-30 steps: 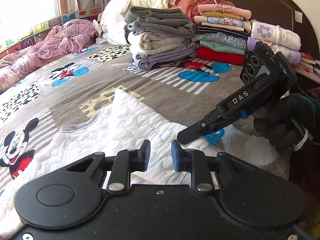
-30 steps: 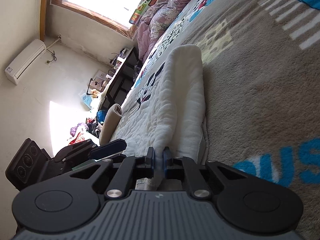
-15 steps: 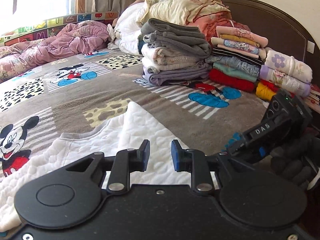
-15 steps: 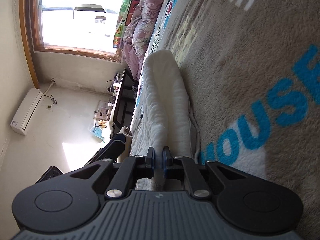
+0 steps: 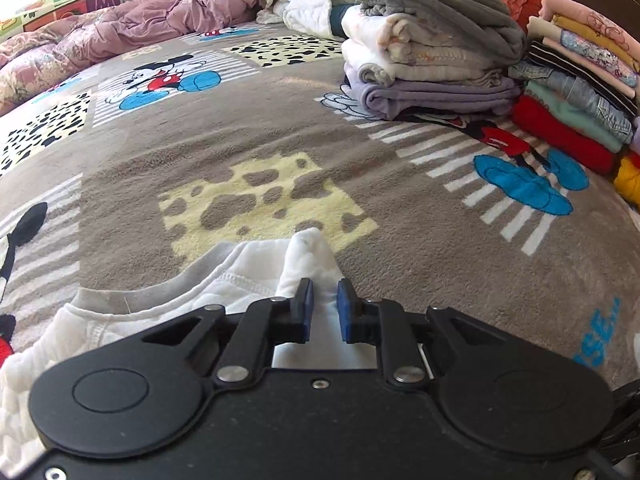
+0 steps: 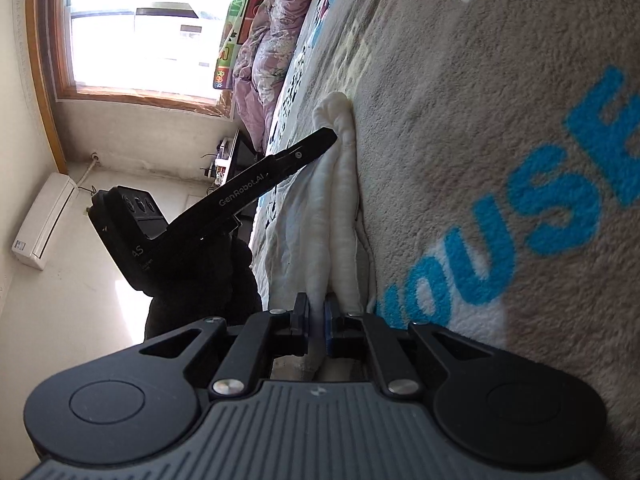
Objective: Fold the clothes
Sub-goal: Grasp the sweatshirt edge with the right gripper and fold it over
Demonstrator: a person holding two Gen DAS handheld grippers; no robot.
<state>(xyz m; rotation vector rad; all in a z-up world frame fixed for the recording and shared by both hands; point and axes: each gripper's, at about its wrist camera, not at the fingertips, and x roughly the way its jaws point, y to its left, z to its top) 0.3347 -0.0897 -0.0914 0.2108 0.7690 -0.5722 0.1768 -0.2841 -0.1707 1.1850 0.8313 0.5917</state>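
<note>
A white quilted garment [image 5: 248, 276] lies on the cartoon-print blanket [image 5: 280, 128], folded lengthwise into a long narrow band [image 6: 332, 208]. My left gripper [image 5: 322, 308] has its blue pads closed in on a raised corner of the garment near the neckline. From the right wrist camera that same left gripper [image 6: 330, 136] pinches the band's far end, held by a dark gloved hand [image 6: 208, 292]. My right gripper [image 6: 318, 320] is shut on the near end of the band, with cloth squeezed between its pads. The band runs stretched between the two grippers.
Two stacks of folded clothes, one grey and white [image 5: 432, 52] and one multicoloured [image 5: 568, 92], stand at the back right of the bed. A crumpled pink quilt [image 5: 160, 12] lies at the back left. A window [image 6: 140, 28] and an air conditioner [image 6: 44, 220] are on the wall beyond.
My left gripper moved forward and down to the garment's corner and its jaws narrowed onto the cloth. The right gripper kept its hold and has left the left wrist view.
</note>
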